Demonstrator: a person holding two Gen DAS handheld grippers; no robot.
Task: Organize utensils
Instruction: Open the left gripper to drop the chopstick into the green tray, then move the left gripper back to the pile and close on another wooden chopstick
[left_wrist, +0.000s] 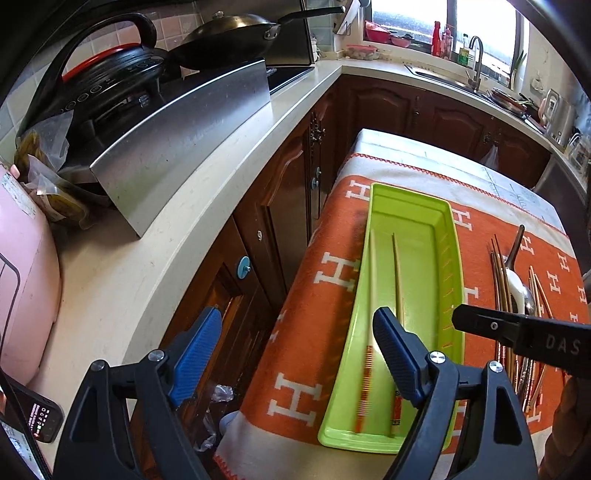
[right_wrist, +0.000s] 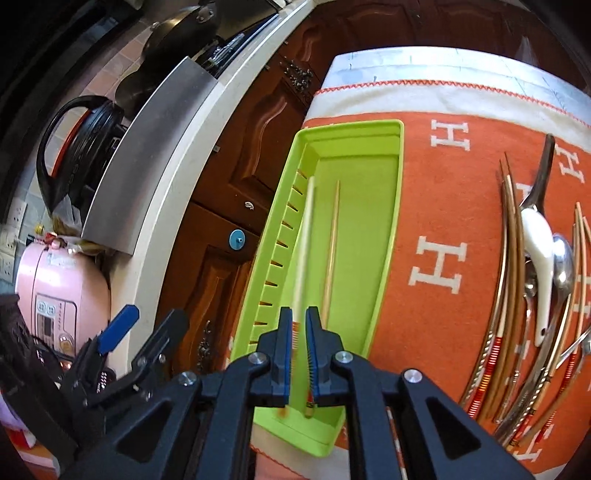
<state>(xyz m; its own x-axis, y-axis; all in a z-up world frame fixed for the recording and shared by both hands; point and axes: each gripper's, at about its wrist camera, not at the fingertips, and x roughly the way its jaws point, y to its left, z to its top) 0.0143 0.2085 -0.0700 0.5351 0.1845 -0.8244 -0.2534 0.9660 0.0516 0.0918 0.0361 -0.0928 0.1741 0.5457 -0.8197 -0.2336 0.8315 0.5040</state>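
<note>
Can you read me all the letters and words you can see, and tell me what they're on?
"H", over and over: orange cloth on the table.
"DAS", then cut off: right tongs' arm.
Pink cooker label and buttons: too small to read.
Phone screen: too blurred to read.

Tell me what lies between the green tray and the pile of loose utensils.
Only bare orange cloth separates the green tray from the utensil pile, clearest in the right wrist view.

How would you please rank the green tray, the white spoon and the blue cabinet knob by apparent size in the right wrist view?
1. green tray
2. white spoon
3. blue cabinet knob
</note>
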